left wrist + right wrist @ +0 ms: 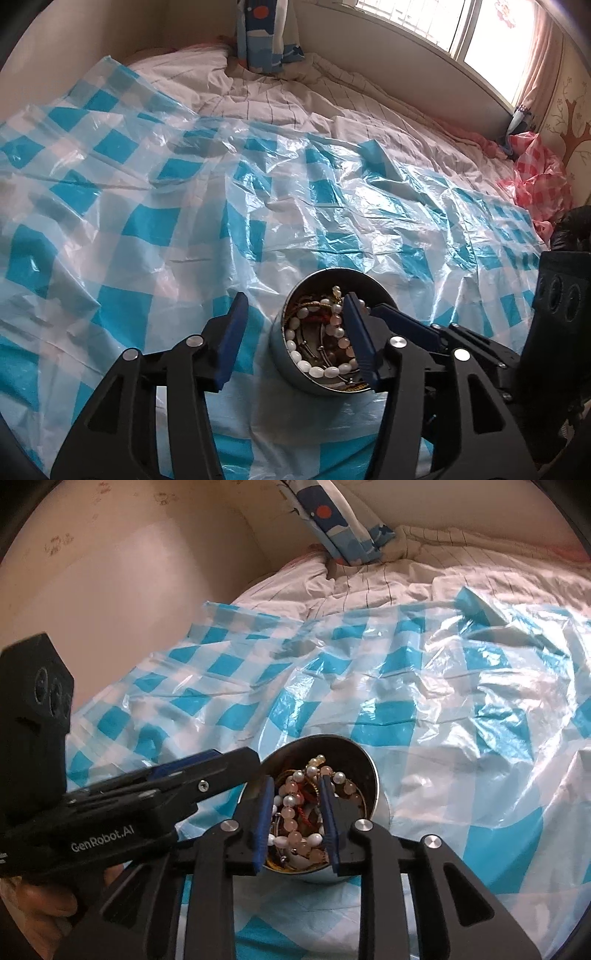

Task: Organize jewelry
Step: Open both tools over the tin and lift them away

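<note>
The round metal tin [325, 334], heaped with pearl strands [314, 365] and tangled gold chains, sat at six o'clock on slick, crinkled blue-checked plastic sheeting [147, 221]. Left gripper [295, 314] stood released, straddling its wall; right gripper [295, 797] hovered part-open over the beads, grasping nothing. A snagged strand could tip the tin.
</note>
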Demonstrator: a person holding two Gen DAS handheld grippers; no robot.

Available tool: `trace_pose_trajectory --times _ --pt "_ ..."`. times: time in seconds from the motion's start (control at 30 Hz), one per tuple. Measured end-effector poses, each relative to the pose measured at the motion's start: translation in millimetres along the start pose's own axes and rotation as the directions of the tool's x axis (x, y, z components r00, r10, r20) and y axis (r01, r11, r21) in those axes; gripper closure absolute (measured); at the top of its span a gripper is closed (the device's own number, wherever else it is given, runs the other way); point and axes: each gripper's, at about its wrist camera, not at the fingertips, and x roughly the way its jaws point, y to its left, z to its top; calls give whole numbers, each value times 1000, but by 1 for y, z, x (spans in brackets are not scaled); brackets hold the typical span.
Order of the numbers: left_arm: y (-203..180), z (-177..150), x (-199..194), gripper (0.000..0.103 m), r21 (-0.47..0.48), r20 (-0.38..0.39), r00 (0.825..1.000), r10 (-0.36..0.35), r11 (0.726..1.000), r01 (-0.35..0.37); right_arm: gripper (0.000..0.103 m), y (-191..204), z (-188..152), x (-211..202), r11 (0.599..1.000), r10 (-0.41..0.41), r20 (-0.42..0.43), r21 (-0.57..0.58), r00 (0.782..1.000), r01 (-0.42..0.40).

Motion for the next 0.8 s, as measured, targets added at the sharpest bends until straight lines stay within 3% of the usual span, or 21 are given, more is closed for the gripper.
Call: trace_pose_trajectory --times 0.27,0.4,0.57,0.7,0.8 --pt "3 0 -12 47 11 40 997 64 998 -65 49 9 2 -12 996 -71 45 -52 996 74" --pt "0 2 -18 38 30 63 994 93 995 -95 40 8 3 -14 990 -127 52 -60 991 130" --pt "-6 -5 -32 28 48 84 989 121 991 -126 36 0 4 -27 980 -194 69 -39 979 197" --pt "-15 -19 -56 26 69 82 989 121 989 -127 36 -6 -6 -63 968 -248 105 6 963 249" --pt "-25 -38 -84 19 117 119 976 180 974 -194 32 -3 -19 -101 957 -290 165 24 943 290"
